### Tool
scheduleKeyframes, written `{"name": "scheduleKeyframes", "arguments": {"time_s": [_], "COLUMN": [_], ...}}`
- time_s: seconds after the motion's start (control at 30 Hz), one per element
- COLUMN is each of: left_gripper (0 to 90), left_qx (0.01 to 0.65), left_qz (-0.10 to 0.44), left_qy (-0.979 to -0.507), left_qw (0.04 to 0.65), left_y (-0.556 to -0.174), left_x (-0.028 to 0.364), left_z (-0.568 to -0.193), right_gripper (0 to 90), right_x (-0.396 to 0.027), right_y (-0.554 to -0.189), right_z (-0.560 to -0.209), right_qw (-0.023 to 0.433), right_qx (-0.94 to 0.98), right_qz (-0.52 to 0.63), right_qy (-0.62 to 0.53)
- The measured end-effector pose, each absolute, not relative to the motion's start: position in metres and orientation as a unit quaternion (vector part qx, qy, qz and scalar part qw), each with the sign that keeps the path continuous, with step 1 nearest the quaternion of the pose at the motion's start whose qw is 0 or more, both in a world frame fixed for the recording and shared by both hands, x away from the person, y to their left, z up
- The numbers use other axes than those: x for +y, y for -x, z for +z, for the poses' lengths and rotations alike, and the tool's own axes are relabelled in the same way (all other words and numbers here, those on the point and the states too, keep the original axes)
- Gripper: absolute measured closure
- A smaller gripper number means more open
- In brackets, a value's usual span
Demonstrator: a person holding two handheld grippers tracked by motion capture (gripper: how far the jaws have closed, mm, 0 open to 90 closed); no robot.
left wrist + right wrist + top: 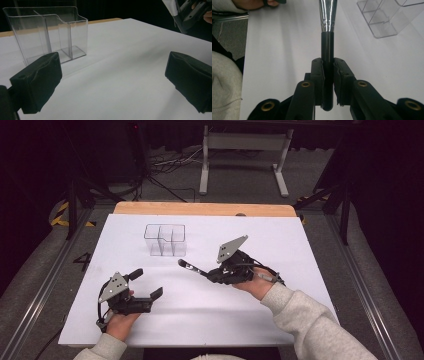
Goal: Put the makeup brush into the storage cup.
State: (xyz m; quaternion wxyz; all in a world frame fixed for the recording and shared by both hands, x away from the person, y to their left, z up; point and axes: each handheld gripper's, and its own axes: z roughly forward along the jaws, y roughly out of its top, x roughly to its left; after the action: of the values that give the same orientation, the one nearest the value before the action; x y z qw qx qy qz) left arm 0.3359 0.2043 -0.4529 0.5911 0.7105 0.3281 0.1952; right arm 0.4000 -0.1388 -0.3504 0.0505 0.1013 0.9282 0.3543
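Clamping the slim black-handled, silver-ferruled brush [327,37] at its rigid, light handle, right gripper [327,72] points toward clear plastic divided organizer [165,239]; left gripper [143,282] jaws apart, empty.

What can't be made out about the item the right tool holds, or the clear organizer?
- Brush head: cut off by the top edge in the right gripper view; too small in the high view.
- Right tool: its jaws cover the handle's grasped stretch.
- Clear organizer: far corner cut off in the right gripper view.
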Motion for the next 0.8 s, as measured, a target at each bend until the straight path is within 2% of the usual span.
{"name": "scheduleKeyframes", "arguments": {"time_s": [0.8], "left_gripper": [1.6], "left_qx": [0.328], "left_qz": [0.189], "left_qy": [-0.713], "left_qw": [0.590], "left_y": [-0.337], "left_x": [0.203], "left_z": [-0.454], "right_gripper": [79.2], "right_x": [-0.186], "right_y": [-0.382], "right_z": [-0.373], "right_qw": [0.092], "right_qx": [0.830], "right_qz": [0.542], "right_qy": [-0.097]}}
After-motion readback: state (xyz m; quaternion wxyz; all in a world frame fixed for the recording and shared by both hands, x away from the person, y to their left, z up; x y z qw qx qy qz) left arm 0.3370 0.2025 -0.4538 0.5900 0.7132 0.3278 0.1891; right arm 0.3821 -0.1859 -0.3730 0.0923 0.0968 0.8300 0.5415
